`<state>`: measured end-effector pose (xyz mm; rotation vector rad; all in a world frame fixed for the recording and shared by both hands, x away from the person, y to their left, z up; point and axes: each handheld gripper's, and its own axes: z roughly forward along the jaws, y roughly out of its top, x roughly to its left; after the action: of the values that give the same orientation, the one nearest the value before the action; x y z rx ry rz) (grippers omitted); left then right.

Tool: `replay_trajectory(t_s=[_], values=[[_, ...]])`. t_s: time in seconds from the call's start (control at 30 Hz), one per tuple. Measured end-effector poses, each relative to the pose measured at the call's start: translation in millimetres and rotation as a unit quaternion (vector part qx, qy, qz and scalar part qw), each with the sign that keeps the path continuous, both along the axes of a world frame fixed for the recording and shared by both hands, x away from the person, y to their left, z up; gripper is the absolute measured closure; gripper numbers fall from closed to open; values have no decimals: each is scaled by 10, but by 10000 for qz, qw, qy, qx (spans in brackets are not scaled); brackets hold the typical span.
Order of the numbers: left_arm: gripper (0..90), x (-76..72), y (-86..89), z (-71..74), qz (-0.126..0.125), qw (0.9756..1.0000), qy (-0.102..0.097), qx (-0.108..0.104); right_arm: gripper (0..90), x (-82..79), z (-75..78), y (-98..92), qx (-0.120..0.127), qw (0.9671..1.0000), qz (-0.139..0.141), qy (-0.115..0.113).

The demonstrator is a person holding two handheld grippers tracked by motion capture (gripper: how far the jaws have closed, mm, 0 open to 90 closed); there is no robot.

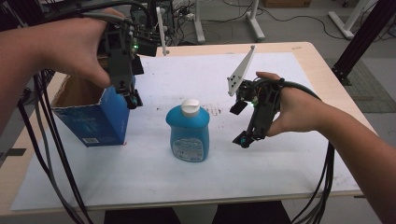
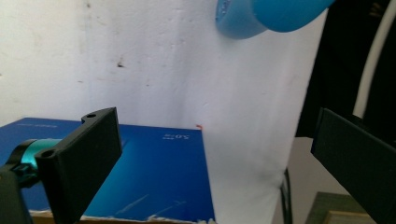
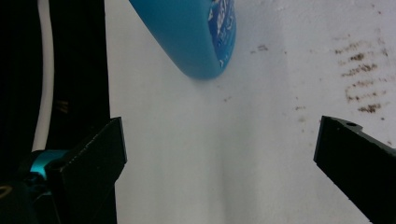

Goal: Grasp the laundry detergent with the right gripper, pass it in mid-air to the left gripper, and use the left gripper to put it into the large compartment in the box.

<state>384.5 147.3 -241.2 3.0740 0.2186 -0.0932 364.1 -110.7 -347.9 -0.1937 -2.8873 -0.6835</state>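
A blue bottle [image 1: 188,134] with a white cap stands upright mid-table on the white sheet [image 1: 280,158]. An open blue carton [image 1: 95,114] stands to its left. My left gripper [image 1: 131,99] hovers over the carton's right wall, pointing down; in the left gripper view its jaws are wide apart and empty above the carton's blue side [image 2: 154,172], and the bottle's base [image 2: 261,16] shows at the top. My right gripper [image 1: 243,139] hangs right of the bottle, tilted down-left. It is open with nothing between its jaws, and the bottle [image 3: 196,32] shows beyond them.
The white sheet covers most of the wooden table [image 1: 322,60] and carries dark stains [image 3: 362,79] behind the bottle. Thick cables [image 1: 56,163] trail off the near left edge and others [image 1: 327,182] off the near right. Stands and cables sit on the floor beyond the table.
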Motion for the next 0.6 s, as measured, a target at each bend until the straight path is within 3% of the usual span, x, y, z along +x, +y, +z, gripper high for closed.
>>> replay_trajectory(t_s=[0.03, 0.4, 0.6], values=[[18, 5, 1, -6, 13, 10000, 63, 0, 14, -7, -11, 11, 51, 10000, 8, 12], [18, 1, -12, -33, -127, 9998, -114, 40, 14, -107, -214, 113, 688, 9976, -119, 34], [18, -21, -11, -19, -213, 9993, -306, -10, 14, -196, -347, 205, 1181, 9925, -308, 37]])
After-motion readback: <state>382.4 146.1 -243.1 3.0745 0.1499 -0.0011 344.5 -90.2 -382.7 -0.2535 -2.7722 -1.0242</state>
